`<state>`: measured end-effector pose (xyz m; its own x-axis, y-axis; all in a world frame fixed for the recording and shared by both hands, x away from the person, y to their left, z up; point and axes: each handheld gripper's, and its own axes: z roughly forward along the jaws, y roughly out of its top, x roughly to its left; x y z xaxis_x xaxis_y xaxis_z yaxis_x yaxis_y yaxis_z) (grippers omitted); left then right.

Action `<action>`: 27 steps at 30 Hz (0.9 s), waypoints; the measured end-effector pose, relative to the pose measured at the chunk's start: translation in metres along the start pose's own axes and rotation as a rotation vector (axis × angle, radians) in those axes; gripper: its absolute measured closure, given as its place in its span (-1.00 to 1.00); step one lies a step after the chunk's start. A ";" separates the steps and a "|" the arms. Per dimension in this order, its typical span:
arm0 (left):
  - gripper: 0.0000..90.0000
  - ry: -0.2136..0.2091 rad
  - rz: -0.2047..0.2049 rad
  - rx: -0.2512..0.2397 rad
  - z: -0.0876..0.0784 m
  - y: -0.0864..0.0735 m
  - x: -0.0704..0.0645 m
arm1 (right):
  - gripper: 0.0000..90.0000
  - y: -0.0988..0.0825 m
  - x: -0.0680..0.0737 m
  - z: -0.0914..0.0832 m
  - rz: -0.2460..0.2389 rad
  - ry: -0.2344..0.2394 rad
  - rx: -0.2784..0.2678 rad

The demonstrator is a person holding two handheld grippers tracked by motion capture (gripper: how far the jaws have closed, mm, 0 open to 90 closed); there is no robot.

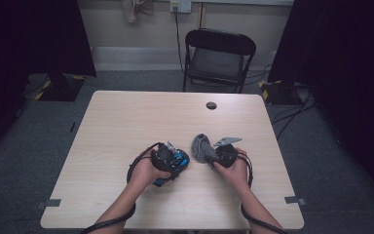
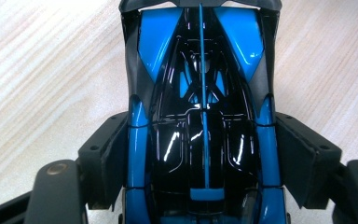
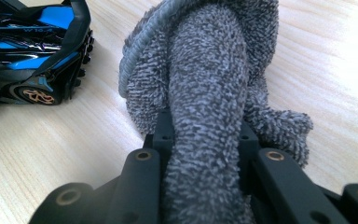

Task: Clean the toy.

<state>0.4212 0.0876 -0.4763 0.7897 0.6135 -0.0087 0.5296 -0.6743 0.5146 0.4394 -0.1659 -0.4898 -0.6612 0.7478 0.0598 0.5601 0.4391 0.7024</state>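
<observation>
Two things are in hand over the wooden table (image 1: pixel 126 122), both near its front edge. The blue and black toy car (image 2: pixel 203 116) sits just left of the table's middle, the left gripper (image 1: pixel 173 157) clamped across its body, jaw pads pressed on both flanks. The grey terry cloth (image 3: pixel 209 84) lies just right of the car, apart from it, bunched and pinched tight between the jaws of the right gripper (image 1: pixel 213 155).

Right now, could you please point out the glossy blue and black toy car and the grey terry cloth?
glossy blue and black toy car (image 2: pixel 203 140): left gripper view, on its black roof.
grey terry cloth (image 3: pixel 205 88): right gripper view, on the rolled middle fold.
</observation>
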 end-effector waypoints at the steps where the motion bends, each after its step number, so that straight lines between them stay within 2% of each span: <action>1: -0.42 0.000 0.003 -0.016 0.000 -0.001 0.000 | 0.58 0.000 0.000 0.000 0.000 -0.001 0.001; 7: -0.42 -0.004 0.010 -0.050 0.001 -0.005 0.000 | 0.58 0.000 -0.001 0.000 0.002 0.004 0.003; 9: -0.42 -0.005 0.031 -0.061 0.000 -0.006 0.000 | 0.58 0.001 0.000 0.000 0.002 0.003 0.003; 14: -0.42 -0.003 0.016 -0.078 -0.001 -0.009 -0.001 | 0.58 0.000 0.000 0.000 0.002 0.001 0.000; 16: -0.42 -0.011 -0.002 -0.086 -0.004 -0.010 0.000 | 0.58 0.000 0.000 0.000 0.003 0.002 -0.001; 19: -0.42 -0.015 -0.013 -0.111 -0.008 -0.011 0.002 | 0.58 0.000 0.000 0.000 0.003 0.000 -0.001; 23: -0.38 -0.020 -0.006 -0.148 -0.019 -0.009 0.004 | 0.58 0.000 0.001 0.000 0.004 -0.007 -0.004; 25: -0.38 -0.004 -0.002 -0.166 -0.022 -0.008 0.004 | 0.58 0.000 0.000 0.000 0.008 -0.004 -0.004; 27: -0.38 -0.019 -0.021 -0.180 -0.025 -0.007 0.004 | 0.58 0.000 0.000 0.000 0.010 -0.004 -0.003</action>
<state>0.4132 0.1051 -0.4580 0.7859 0.6173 -0.0365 0.4830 -0.5761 0.6594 0.4391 -0.1658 -0.4894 -0.6533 0.7544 0.0639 0.5652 0.4298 0.7041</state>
